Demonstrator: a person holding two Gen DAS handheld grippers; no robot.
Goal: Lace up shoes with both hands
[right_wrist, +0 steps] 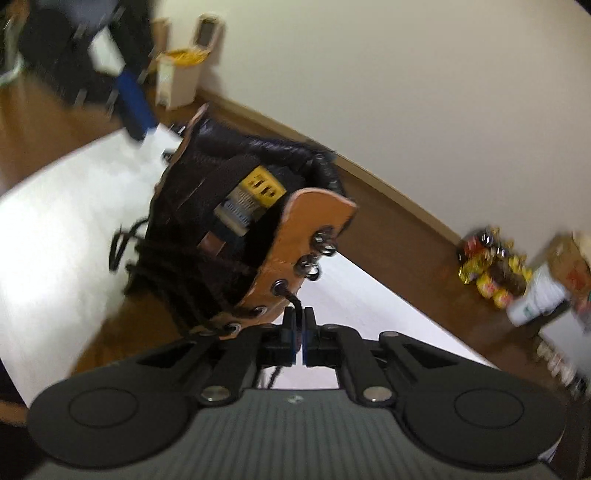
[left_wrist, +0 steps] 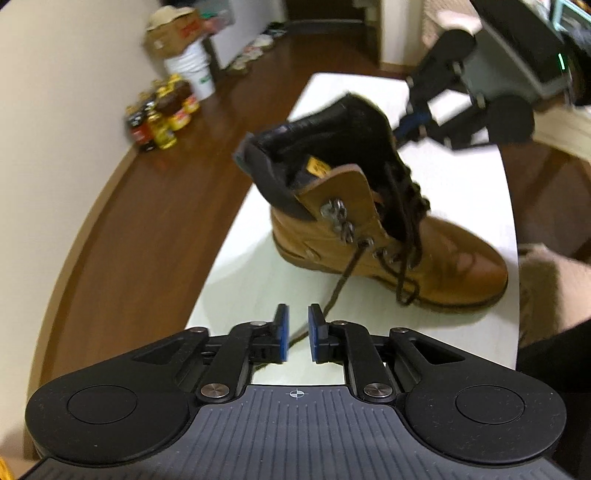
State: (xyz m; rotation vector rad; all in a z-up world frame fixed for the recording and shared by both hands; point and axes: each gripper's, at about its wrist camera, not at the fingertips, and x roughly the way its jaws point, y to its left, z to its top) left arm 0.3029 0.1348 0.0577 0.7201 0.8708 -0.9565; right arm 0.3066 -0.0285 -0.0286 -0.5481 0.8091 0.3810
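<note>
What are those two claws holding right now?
The right gripper pinches the dark lace just below its eyelet on the boot. The left gripper holds nothing.

A white tabletop (left_wrist: 461,177) stretches ahead of the left gripper, over a dark brown wooden floor (left_wrist: 147,229) that meets a plain cream wall (left_wrist: 66,110) to that gripper's left. Along the foot of that wall, ahead and to the left, stand a cluster of bottles and jars (left_wrist: 162,114), a white bucket (left_wrist: 192,74) and a cardboard box (left_wrist: 177,29) on top of it. Ahead of the right gripper and to its left, a pale bin (right_wrist: 181,77) stands against the wall beside a wooden skirting board (right_wrist: 388,177).
</note>
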